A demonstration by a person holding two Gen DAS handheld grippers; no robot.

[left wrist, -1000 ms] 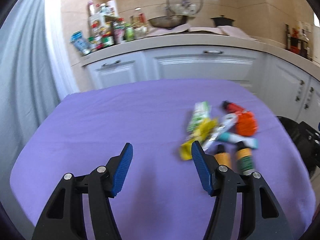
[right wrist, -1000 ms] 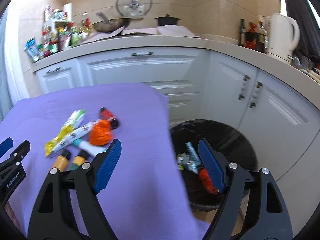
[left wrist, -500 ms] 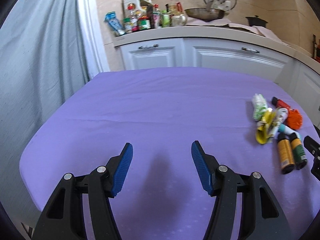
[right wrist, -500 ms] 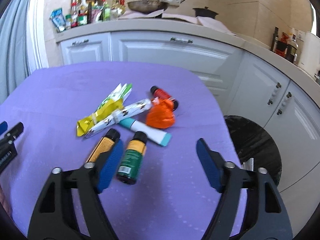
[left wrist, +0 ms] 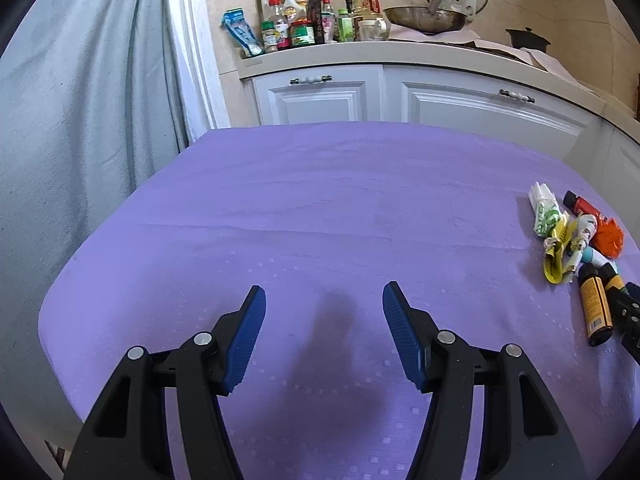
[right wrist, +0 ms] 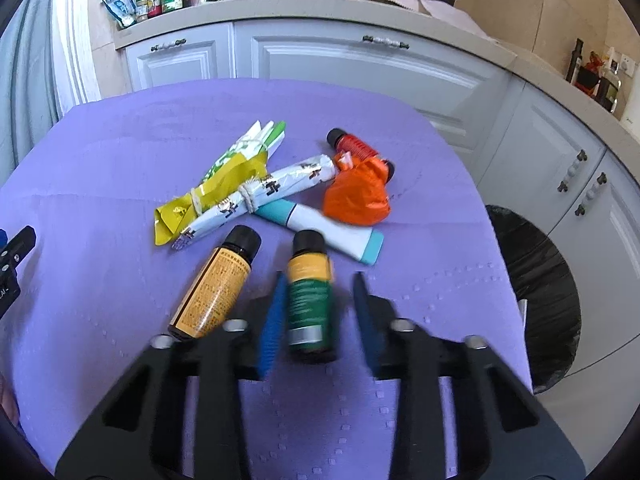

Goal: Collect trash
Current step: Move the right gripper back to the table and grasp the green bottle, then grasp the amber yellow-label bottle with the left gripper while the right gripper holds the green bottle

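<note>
The left tongs stand wide over bare purple cloth on the worktop, holding nothing; the trash sits well apart at their 3 o'clock, by the worktop's right edge. In the right wrist view the pile lies from 10 to 1 o'clock of the right tongs: a yellow wrapper tied with string, touching a white rolled packet, then a white-and-teal tube partly under that packet, an orange bag and, behind it, a red bottle. Nearer, an amber bottle lies just left of the tongs. The right tongs are narrowed around the green bottle — it lies between the blue pads, cap pointing to 12 o'clock — though the pads are blurred and whether they touch it cannot be told. At 3 o'clock, off the worktop's edge, stands a black-lined bin.
</note>
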